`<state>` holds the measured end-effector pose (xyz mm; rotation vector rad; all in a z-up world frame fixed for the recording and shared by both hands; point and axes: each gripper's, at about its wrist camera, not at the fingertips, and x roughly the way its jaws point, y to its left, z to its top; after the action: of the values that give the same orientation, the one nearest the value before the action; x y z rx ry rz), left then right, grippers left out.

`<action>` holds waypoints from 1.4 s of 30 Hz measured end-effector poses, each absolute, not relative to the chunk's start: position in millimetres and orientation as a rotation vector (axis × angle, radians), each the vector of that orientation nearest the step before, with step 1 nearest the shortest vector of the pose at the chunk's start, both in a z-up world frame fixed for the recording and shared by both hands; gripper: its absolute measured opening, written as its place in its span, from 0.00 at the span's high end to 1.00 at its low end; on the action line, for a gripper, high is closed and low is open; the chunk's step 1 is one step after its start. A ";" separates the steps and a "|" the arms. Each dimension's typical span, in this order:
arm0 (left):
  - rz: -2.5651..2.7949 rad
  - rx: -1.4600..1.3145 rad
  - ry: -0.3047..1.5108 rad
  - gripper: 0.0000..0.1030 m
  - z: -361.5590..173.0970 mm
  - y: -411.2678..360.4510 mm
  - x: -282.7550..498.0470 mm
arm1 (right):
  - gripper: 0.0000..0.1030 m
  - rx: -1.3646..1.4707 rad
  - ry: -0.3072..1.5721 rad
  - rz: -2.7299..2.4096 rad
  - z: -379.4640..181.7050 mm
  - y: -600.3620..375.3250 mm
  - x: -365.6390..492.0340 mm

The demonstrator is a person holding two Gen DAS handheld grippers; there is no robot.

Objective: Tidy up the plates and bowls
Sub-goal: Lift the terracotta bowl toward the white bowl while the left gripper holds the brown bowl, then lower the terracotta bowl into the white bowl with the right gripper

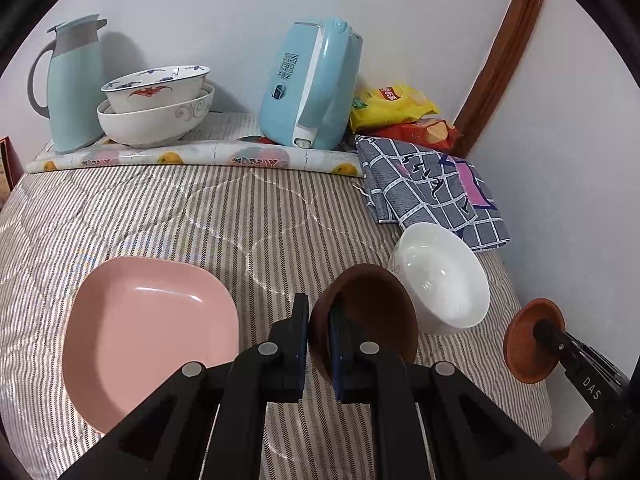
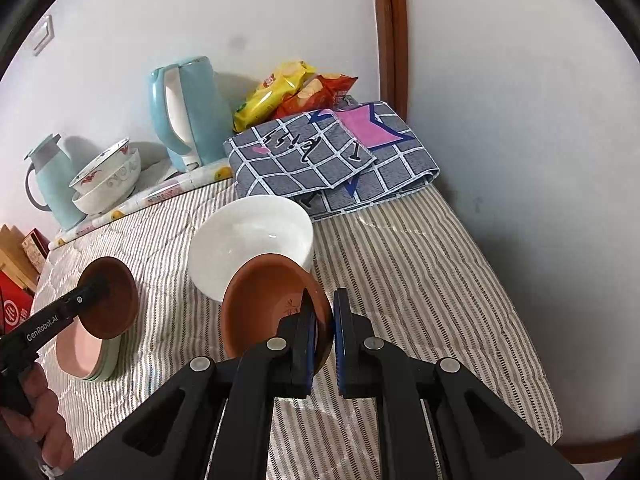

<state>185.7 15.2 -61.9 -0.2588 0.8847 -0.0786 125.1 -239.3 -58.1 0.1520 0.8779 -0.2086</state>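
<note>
**Both grippers hold small brown dishes, ready for stacking**

Left wrist view: the left gripper (image 1: pixel 320 336) is clamped on the rim of a dark brown bowl (image 1: pixel 368 320), one finger inside it and one outside, and the bowl hangs tilted above the striped bedcover (image 1: pixel 200 208). Just to its left lies a pink plate (image 1: pixel 148 340); just ahead on its right sits a white bowl (image 1: pixel 442 276), tipped toward the camera. Farther right, the right gripper (image 1: pixel 544 332) carries a brown saucer (image 1: pixel 528 344).

Right wrist view: the right gripper's jaws are pinched narrowly on the saucer's rim, and the saucer (image 2: pixel 264 304) stands on edge, overlapping the white bowl (image 2: pixel 248 240) directly ahead. Off to the left, the left gripper holds the dark bowl above the pink plate, which tops a small stack with greenish plates (image 2: pixel 106 364) beneath.

The step in hand looks like gathering the brown pieces. Next, I judge, each needs levelling and lowering onto a matching pile, or one into the other, before the jaws release.
</note>
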 end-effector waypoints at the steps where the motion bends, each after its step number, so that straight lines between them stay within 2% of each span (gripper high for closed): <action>1: -0.079 -0.259 0.885 0.91 -61.8 16.0 185.5 | 0.92 0.151 0.877 -0.209 -57.8 -238.1 125.4; 27: -0.035 -0.272 0.879 0.91 -53.7 35.4 192.9 | 0.92 0.176 0.849 -0.172 -50.9 -230.9 143.5; 42: 0.015 -0.289 0.908 0.91 -69.5 53.0 223.0 | 0.92 0.162 0.877 -0.140 -71.3 -227.7 192.3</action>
<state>223.0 53.0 -69.5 -0.2893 0.9082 0.0146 192.3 -227.7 -71.3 0.1618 0.8768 -0.1397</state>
